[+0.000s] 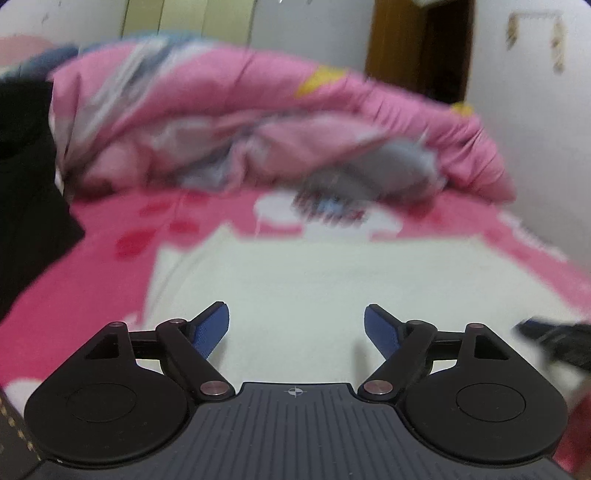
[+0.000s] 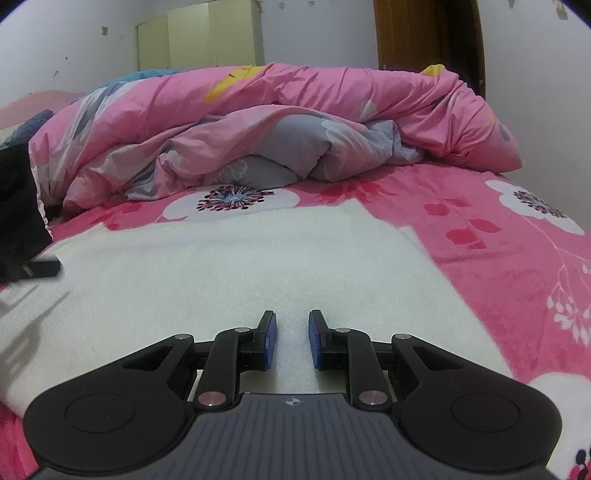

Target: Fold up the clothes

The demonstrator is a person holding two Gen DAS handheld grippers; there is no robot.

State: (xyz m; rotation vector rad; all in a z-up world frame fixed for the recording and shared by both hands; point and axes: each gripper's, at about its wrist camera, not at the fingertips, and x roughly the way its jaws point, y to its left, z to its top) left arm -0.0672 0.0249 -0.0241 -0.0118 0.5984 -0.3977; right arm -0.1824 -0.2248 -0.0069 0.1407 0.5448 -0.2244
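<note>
A white knitted garment (image 1: 295, 280) lies flat on the pink flowered bedsheet (image 1: 92, 266). My left gripper (image 1: 296, 314) hovers over its near part, jaws wide open, nothing between the blue pads (image 1: 210, 328); this view is blurred. In the right wrist view the same white garment (image 2: 221, 266) spreads across the bed. My right gripper (image 2: 293, 317) sits low over it with the pads a narrow gap apart. White cloth shows through the gap, and no fold is pinched.
A crumpled pink and grey quilt (image 2: 258, 125) is piled along the far side of the bed. A black garment (image 2: 18, 206) lies at the left edge. Behind stand a pale wardrobe (image 2: 207, 37), a brown door (image 2: 428, 33) and white walls.
</note>
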